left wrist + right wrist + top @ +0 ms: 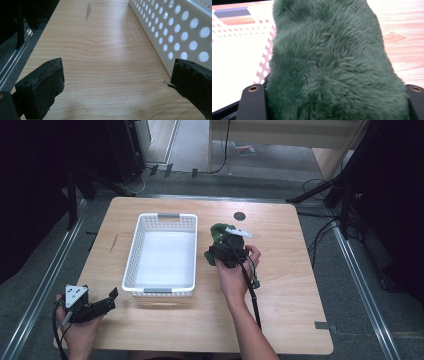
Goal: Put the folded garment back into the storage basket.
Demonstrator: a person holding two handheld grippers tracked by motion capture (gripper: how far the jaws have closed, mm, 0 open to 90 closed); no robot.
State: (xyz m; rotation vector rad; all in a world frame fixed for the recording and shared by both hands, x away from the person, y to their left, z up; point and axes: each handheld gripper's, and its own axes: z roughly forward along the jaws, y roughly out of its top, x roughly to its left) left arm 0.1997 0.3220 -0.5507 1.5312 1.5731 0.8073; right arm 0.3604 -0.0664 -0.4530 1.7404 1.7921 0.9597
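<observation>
The right gripper [226, 251] holds a green plush toy [218, 236], its fingers clamped on the soft, shaggy pile, above the worktop [280, 270] just right of the white basket [131, 255]. The basket lies to the toy's left, its long axis running near to far, so the coming move is likely a short carry leftward over the right-hand wall. The basket is stiff plastic with round holes in its walls and a smooth floor. The left gripper [102, 305] rests at the near left corner, fingers wide and empty.
</observation>
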